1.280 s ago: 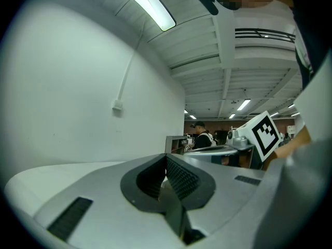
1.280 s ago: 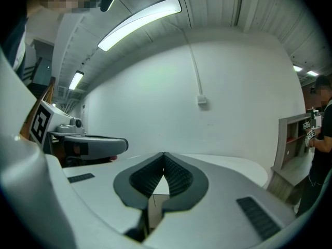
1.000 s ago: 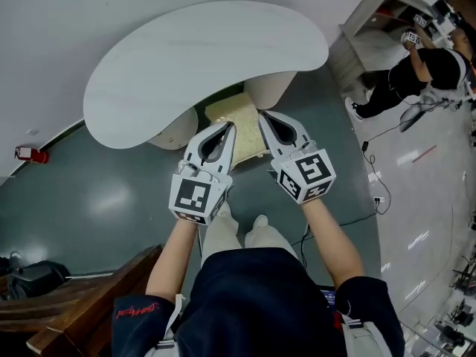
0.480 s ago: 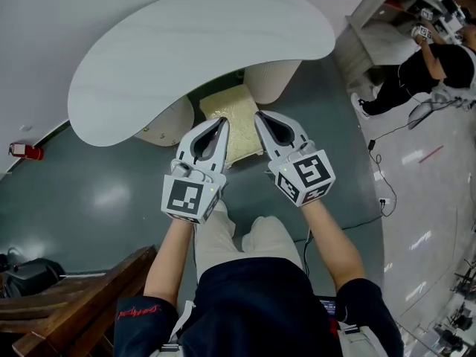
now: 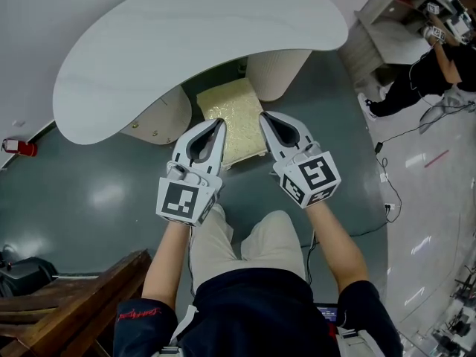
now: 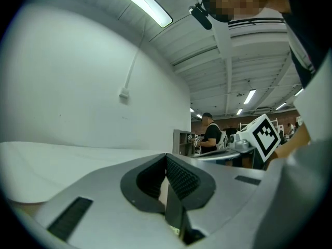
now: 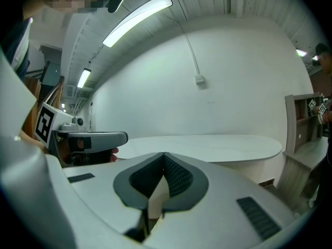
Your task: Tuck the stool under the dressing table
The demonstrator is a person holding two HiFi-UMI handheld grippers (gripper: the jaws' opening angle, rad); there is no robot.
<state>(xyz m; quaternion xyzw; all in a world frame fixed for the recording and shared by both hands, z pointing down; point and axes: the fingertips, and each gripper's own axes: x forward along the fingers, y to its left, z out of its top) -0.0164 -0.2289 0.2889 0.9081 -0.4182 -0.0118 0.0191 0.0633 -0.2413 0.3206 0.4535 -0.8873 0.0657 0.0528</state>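
The stool [image 5: 232,110], with a cream woven square seat, stands on the floor partly under the front edge of the white kidney-shaped dressing table [image 5: 186,43]. In the head view my left gripper [image 5: 221,123] hovers over the seat's left edge and my right gripper [image 5: 262,117] over its right edge. Both point toward the table with jaws together and nothing between them. In the left gripper view the shut left gripper [image 6: 167,157] faces the tabletop [image 6: 62,162]. In the right gripper view the shut right gripper [image 7: 164,155] faces the tabletop [image 7: 207,147] too.
The table rests on two rounded ribbed pedestals [image 5: 275,73], one each side of the stool. A wooden piece of furniture [image 5: 67,303] is at the lower left. To the right stand a grey shelf unit [image 5: 394,28] and another person [image 5: 435,62], with cables [image 5: 387,192] on the floor.
Both grippers have sunk toward the stool and the person has crouched lower. The stool and table sit larger and closer in the head view. Jaws stayed shut.
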